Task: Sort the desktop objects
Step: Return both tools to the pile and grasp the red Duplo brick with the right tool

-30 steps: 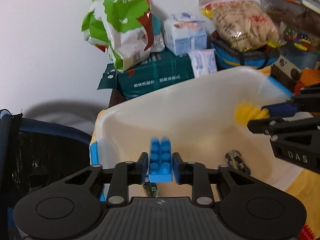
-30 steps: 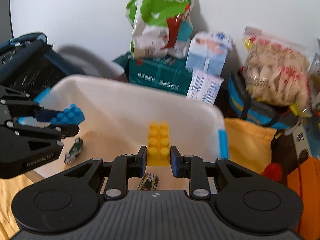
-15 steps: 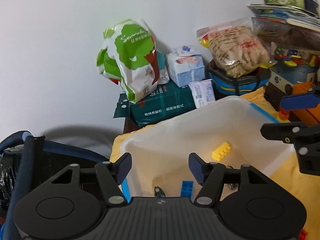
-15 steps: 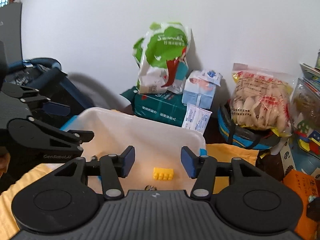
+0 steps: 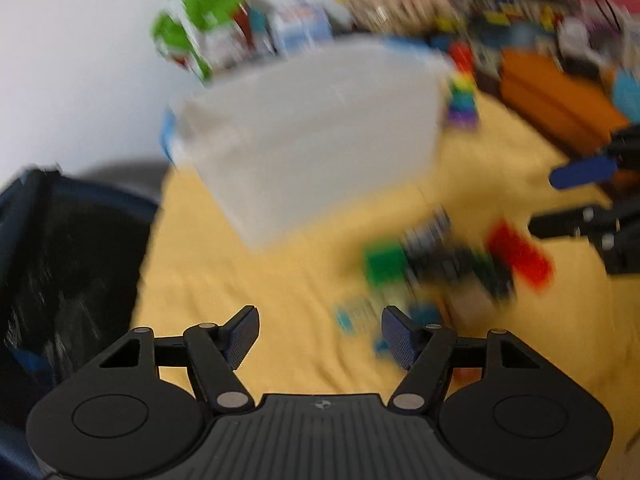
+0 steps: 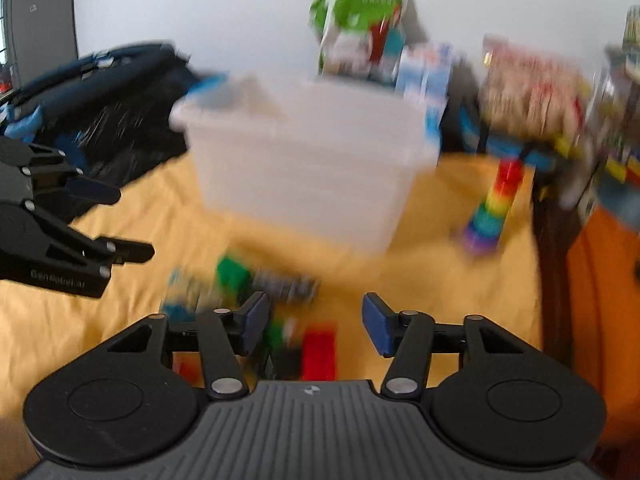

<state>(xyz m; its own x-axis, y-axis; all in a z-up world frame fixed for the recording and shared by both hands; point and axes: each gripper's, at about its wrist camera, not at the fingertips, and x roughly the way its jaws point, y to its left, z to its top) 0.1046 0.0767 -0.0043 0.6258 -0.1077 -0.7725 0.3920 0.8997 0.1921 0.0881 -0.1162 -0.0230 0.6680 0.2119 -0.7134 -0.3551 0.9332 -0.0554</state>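
Note:
Both views are motion-blurred. A white plastic bin [image 5: 320, 136] stands on a yellow cloth [image 5: 248, 288]; it also shows in the right wrist view [image 6: 304, 176]. In front of it lies a loose pile: a green brick [image 5: 384, 266], a red brick [image 5: 520, 256] and dark toy cars [image 5: 448, 256]. My left gripper [image 5: 318, 336] is open and empty, above the cloth left of the pile. My right gripper [image 6: 314, 324] is open and empty, over a red brick [image 6: 318, 354] and near a green brick [image 6: 234, 276].
A rainbow stacking tower [image 6: 494, 208] stands right of the bin. A dark blue bag [image 6: 104, 108] lies at the left. Snack bags [image 6: 360, 28] and boxes line the wall behind the bin. An orange box [image 5: 556, 92] sits at the right.
Both grippers let go of their bricks, blue from the left and yellow from the right, into the bin. Both then pulled back and down toward the pile on the cloth.

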